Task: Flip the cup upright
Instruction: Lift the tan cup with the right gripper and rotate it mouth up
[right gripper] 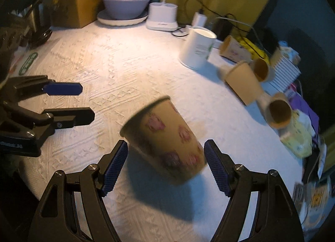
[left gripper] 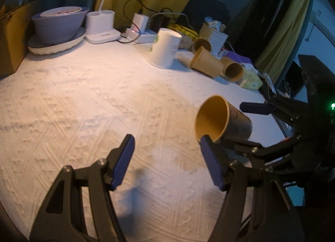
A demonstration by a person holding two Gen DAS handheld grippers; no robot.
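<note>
A tan paper cup with pink flower prints (right gripper: pixel 167 139) sits tilted between the open fingers of my right gripper (right gripper: pixel 165 166); its mouth points up and to the left, and it is motion-blurred. The pads do not press on it. In the left wrist view the same cup (left gripper: pixel 222 120) shows its open mouth, with the right gripper (left gripper: pixel 228 124) around it at the right. My left gripper (left gripper: pixel 167 162) is open and empty over the white tablecloth (left gripper: pixel 83 106), left of the cup. It also shows in the right wrist view (right gripper: pixel 83 101).
A white upside-down cup (right gripper: pixel 197 48) and several tan cups lying on their sides (right gripper: pixel 242 78) are at the back right. A grey bowl on a plate (right gripper: pixel 125 5), a white lamp base (right gripper: pixel 162 17), a cardboard box (right gripper: pixel 81 5) and cables line the back edge.
</note>
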